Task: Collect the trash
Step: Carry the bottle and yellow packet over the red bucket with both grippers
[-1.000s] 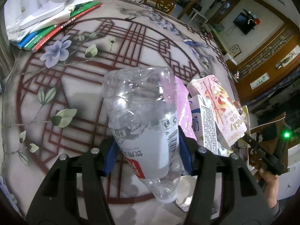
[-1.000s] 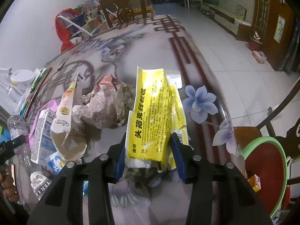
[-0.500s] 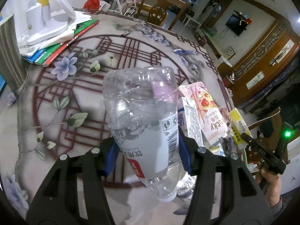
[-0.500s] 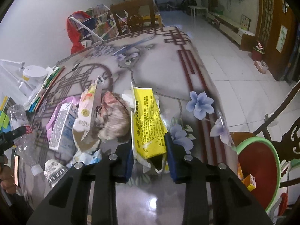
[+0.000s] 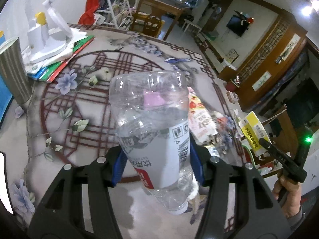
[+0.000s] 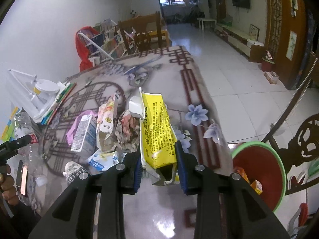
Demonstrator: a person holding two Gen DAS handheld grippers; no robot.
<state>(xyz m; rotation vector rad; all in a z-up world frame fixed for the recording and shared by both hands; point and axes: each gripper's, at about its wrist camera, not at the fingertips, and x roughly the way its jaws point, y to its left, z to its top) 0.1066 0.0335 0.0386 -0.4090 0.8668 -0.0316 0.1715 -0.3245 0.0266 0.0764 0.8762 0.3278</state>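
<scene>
Beside the table's right edge, the red bin with the green rim (image 6: 259, 171) sits just right of the right tongs (image 6: 159, 171), so that hand is the nearer one.

Those right tongs are squeezed fully in on the yellow carton (image 6: 157, 135), gripping its open lower end; its long axis runs straight away from the jaws, over the table (image 6: 199, 91) and the remaining heap of wrappers and the milk carton (image 6: 83, 135). The bin lies low and to the right, at the table's edge and not ahead, so I judge the coming move to be a swing right and down. The left tongs (image 5: 157, 163) stand partly open, clamped across the labelled waist of the clear plastic bottle (image 5: 153, 123), cap end toward the camera, base pointing away. From that side the bin is hidden beyond the far right edge, past the other hand, so the bottle has farther to go.
</scene>
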